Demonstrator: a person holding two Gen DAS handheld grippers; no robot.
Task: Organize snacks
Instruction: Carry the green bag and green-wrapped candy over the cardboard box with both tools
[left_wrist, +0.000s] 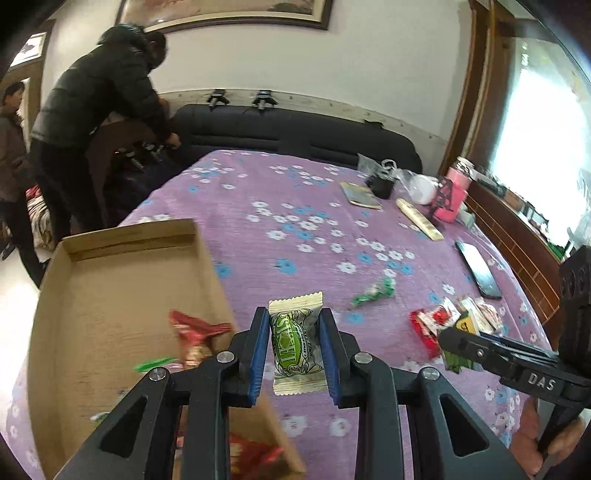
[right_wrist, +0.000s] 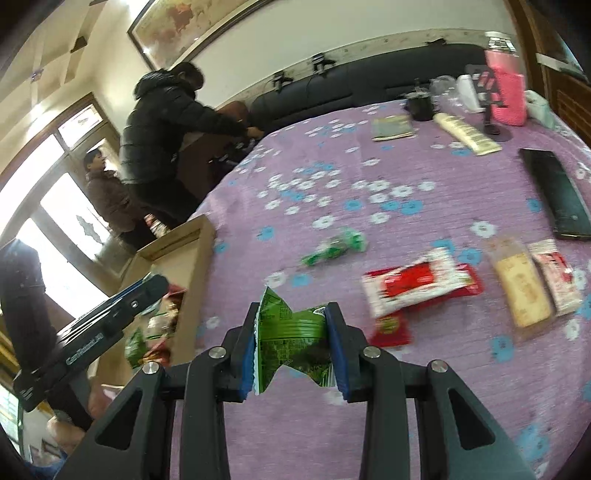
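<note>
My left gripper (left_wrist: 294, 347) is shut on a green-and-cream wrapped candy (left_wrist: 295, 347), held just right of the open cardboard box (left_wrist: 122, 288), which has red and green snacks (left_wrist: 195, 332) lying in it. My right gripper (right_wrist: 293, 343) is shut on a crumpled green snack packet (right_wrist: 291, 339) above the purple flowered bedspread (right_wrist: 369, 177). Loose on the bedspread lie a green twisted candy (right_wrist: 334, 245), red-and-white packets (right_wrist: 413, 284) and a beige packet (right_wrist: 519, 291). The right gripper (left_wrist: 491, 354) shows at the right edge of the left wrist view. The box (right_wrist: 184, 258) stands left of the right gripper.
A black phone (right_wrist: 554, 192), a pink bottle (right_wrist: 508, 92), a cream tube (right_wrist: 467, 133), a black cup (right_wrist: 419, 105) and a booklet (right_wrist: 391, 127) lie at the far side. Two persons (right_wrist: 159, 122) stand left of the bed by a dark headboard (left_wrist: 295, 129).
</note>
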